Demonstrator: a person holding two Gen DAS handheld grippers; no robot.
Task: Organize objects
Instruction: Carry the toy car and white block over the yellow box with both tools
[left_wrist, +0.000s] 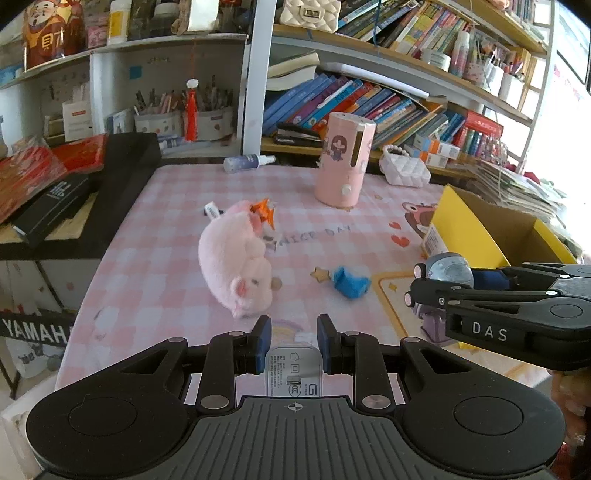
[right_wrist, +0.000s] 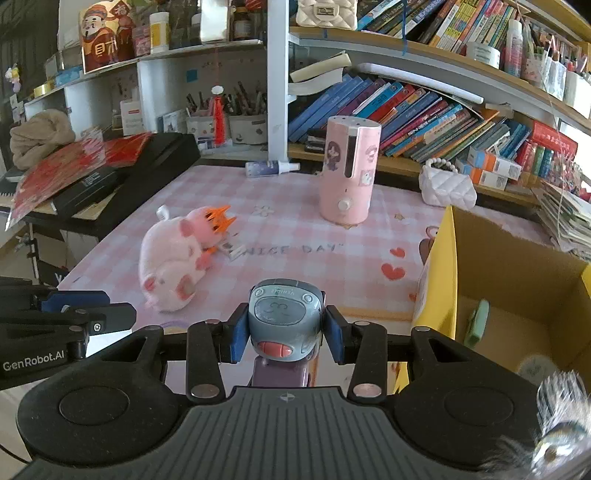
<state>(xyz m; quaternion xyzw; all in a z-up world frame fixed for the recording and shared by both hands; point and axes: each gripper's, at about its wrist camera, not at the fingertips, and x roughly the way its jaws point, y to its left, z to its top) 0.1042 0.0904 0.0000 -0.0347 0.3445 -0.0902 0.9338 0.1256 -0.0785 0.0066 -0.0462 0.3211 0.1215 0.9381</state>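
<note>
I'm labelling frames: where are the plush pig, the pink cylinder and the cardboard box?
plush pig (left_wrist: 236, 258), left wrist view, on its back.
pink cylinder (right_wrist: 349, 173), right wrist view, mid-body.
cardboard box (right_wrist: 443, 273), right wrist view, yellow left wall.

Pink-and-white checked tablecloth (left_wrist: 166, 229), pale pink plush pig (left_wrist: 236, 266), yellow-walled cardboard box (right_wrist: 448, 266), blue toy (left_wrist: 349, 282).

Looking like a child's study corner at home: crowded wooden bookshelves (right_wrist: 424, 62) sagging with colourful books (right_wrist: 406, 110), pink checked cartoon tablecloth (right_wrist: 295, 229), black Yamaha keyboard (left_wrist: 122, 177).
</note>
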